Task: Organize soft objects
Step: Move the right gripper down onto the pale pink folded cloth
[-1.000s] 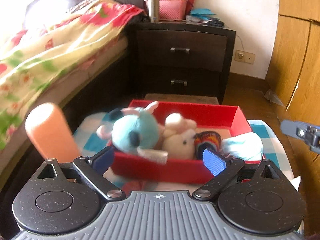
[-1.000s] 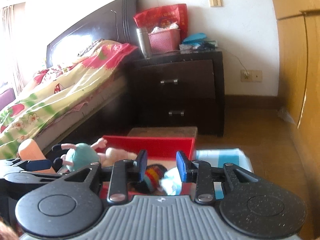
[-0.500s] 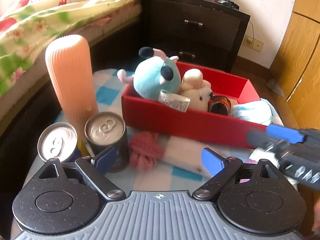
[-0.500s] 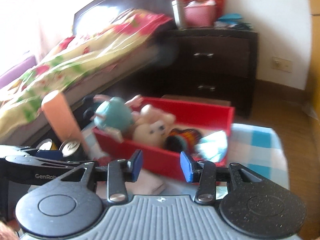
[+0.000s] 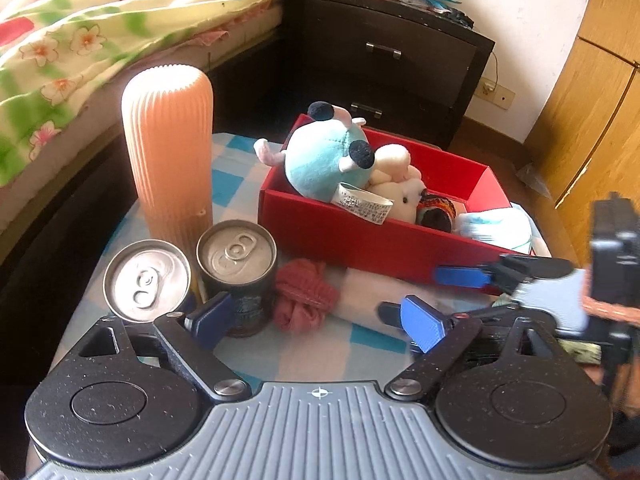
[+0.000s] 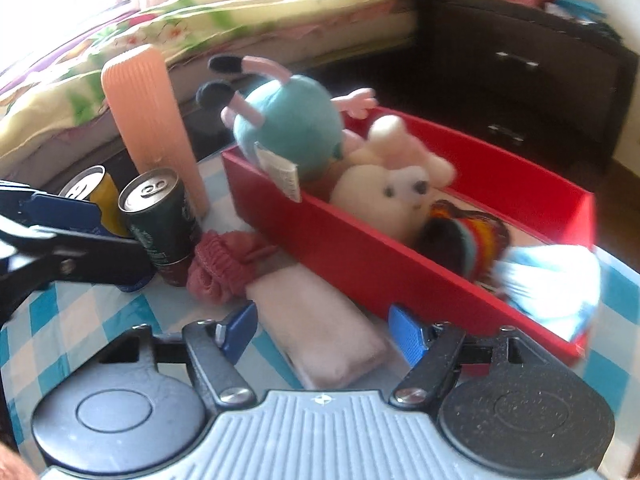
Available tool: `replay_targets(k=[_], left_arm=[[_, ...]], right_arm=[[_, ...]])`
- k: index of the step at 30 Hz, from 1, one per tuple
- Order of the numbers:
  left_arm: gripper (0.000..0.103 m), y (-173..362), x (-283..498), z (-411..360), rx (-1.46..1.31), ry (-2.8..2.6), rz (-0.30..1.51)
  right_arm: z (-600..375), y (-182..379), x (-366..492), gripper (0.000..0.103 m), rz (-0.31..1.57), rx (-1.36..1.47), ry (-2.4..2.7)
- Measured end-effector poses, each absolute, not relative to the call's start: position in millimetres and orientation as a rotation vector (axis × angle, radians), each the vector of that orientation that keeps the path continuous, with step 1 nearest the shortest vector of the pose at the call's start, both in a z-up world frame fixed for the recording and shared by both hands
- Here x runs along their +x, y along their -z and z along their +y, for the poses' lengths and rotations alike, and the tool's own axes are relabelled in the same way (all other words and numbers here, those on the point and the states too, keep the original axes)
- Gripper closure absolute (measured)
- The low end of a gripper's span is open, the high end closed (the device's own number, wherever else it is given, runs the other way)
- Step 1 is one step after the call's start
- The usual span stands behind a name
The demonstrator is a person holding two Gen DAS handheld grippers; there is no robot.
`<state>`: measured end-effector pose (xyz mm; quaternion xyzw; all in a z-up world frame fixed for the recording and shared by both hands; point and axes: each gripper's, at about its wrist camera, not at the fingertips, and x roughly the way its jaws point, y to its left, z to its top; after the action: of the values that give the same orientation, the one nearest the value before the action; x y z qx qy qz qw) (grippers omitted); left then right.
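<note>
On the checked blue-and-white cloth (image 5: 236, 184), at far left, a ribbed peach cylinder (image 5: 168, 152) stands upright with two drink cans (image 5: 237, 254) just in front of it. Beside the cans lies a bunched red knit piece (image 5: 306, 294), touching a folded pale pink cloth (image 6: 320, 320) that runs along the front wall of the red box (image 5: 360, 236). Inside the box sit a teal plush (image 5: 324, 160), a cream plush (image 6: 384, 192), a striped knit item (image 6: 468, 236) and a light-blue bundle (image 6: 552, 284). The left gripper (image 5: 320, 316) is spread wide, holding nothing. The right gripper (image 6: 320, 330) is also wide open, its fingers on either side of the pink cloth, not closed on it.
</note>
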<state>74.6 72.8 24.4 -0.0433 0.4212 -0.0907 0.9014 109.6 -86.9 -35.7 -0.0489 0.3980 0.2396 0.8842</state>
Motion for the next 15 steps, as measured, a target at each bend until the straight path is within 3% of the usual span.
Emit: replay_targets(k=[8, 10, 15], left_arm=[[0.014, -20, 71, 75, -0.067, 0.201, 0.882], [0.014, -19, 72, 77, -0.069, 0.194, 0.886], [0.014, -20, 72, 76, -0.07, 0.203, 0.888]], right_arm=[[-69, 61, 126, 0.047, 0.858, -0.129, -0.518], [-68, 62, 123, 0.059, 0.86, -0.138, -0.502], [-74, 57, 110, 0.068, 0.882, -0.132, -0.506]])
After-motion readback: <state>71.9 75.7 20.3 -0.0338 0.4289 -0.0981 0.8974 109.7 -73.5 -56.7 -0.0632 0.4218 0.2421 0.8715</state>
